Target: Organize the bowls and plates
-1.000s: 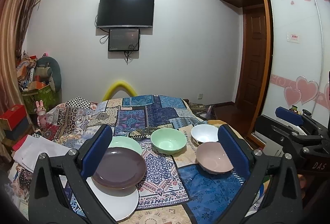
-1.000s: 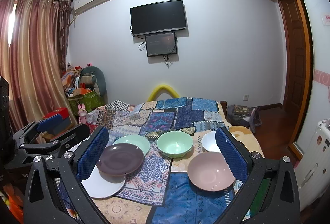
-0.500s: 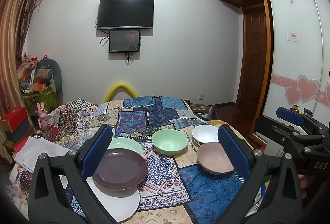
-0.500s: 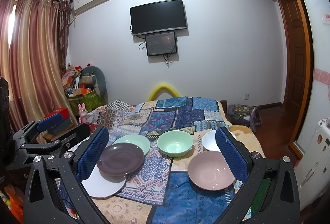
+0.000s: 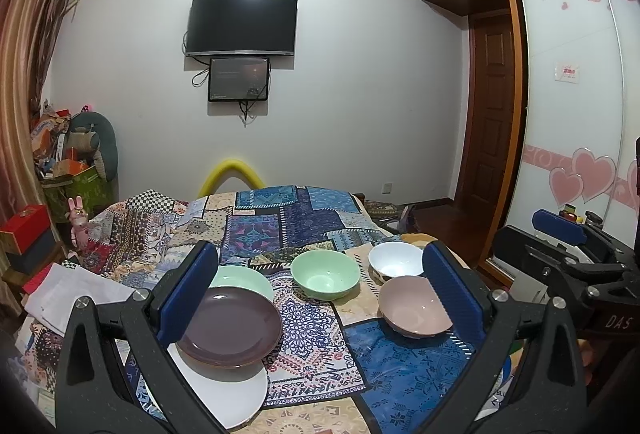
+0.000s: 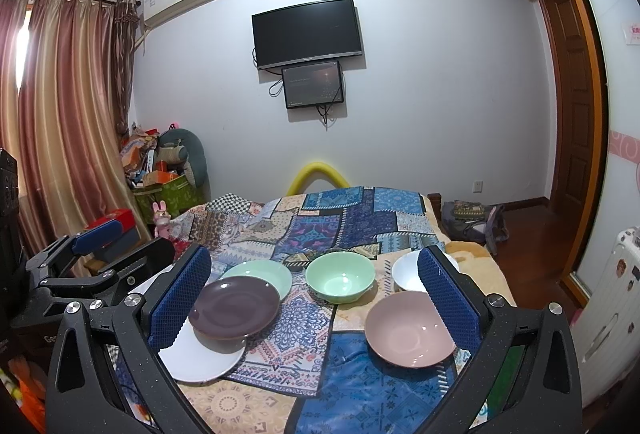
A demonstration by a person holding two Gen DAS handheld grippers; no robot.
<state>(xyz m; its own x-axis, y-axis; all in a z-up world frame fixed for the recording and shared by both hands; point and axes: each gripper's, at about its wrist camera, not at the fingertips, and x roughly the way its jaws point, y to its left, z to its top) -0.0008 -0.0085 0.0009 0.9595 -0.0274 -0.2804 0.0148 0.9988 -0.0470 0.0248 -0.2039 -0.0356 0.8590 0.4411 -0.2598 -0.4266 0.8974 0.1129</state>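
Both grippers are spread wide and hold nothing; the left gripper [image 5: 318,292] hangs above the near edge of the bed [image 5: 280,218], its blue pads [image 5: 186,290] well apart and clear of every dish; the right gripper [image 6: 314,298] hangs likewise, its pads [image 6: 180,300] framing the dishes without contact; each gripper also shows at the edge of the other's view, the right one [image 5: 560,234] at the right of the left wrist view and the left one [image 6: 96,238] at the left of the right wrist view. A patchwork quilt [image 6: 360,218] covers the bed; on its near left lies a stack of plates: a white plate [image 6: 200,362] at the bottom, a purple plate [image 6: 234,306] overlapping its far part, and a green plate [image 6: 264,272] just behind, partly under the purple one's far rim. A green bowl [image 6: 340,282] stands upright near the middle; a white bowl [image 5: 394,260] stands to its right, partly hidden by the right pad in the right wrist view; a pink bowl [image 6: 408,330] stands nearer, just in front of the white bowl; the three bowls are separate, none nested. A TV [image 6: 308,32] hangs on the far wall; curtains [image 6: 60,114] hang at the left; a wooden door [image 5: 490,114] stands at the right.
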